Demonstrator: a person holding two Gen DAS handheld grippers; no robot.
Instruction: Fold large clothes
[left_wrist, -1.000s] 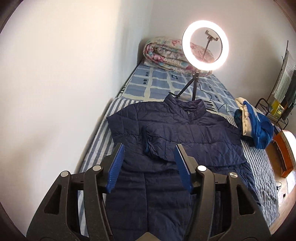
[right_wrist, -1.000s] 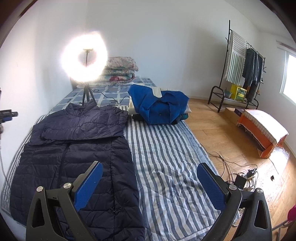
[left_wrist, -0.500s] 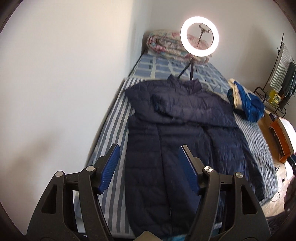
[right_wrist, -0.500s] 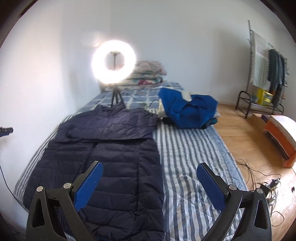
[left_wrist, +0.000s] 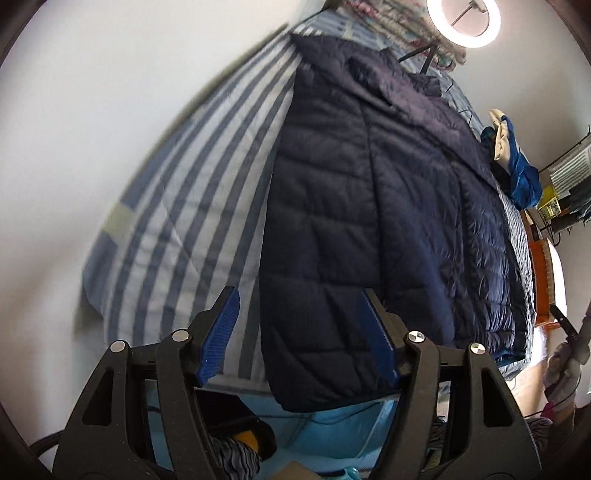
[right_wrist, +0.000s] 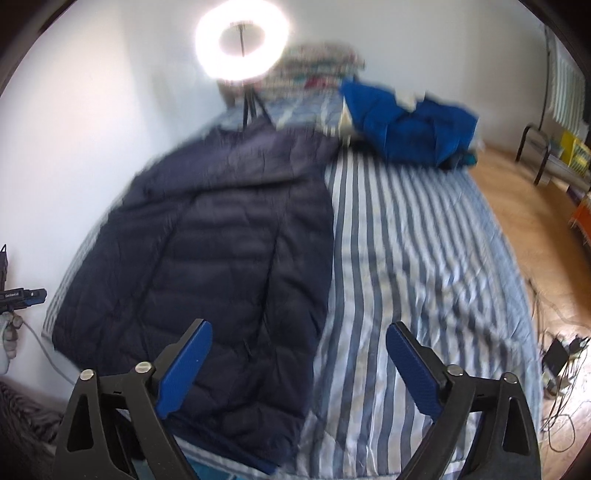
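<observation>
Both grippers are coming down on the hem end of the jacket (left_wrist: 369, 221), so the step in hand looks like the approach for the bottom-up fold: the sleeves already lie folded across the chest, and the hem is what remains to be taken.

The jacket lies flat and lengthwise on the striped bed (right_wrist: 424, 240), collar toward the ring light (right_wrist: 242, 38) at the far end, hem at the near edge, where its corner hangs just over. It sits on the wall side of the bed; the other side is bare stripes, with a blue garment (right_wrist: 410, 125) heaped near the far corner.

The left gripper (left_wrist: 301, 336) has its fingers parted, having just been opening, with nothing pressed between them. In its view the hem corner on the wall side shows between the fingers, but it seems to lie below them, not yet reached.

The right gripper (right_wrist: 299, 369) is also released, though its jaws have just been closing a little; nothing is between the pads. The jacket's other long edge runs up between its fingers, the left one over the quilting, the right one over bare stripes.

Next, I judge, each gripper must drop to its own hem corner, pinch both layers, and lift together toward the collar.
</observation>
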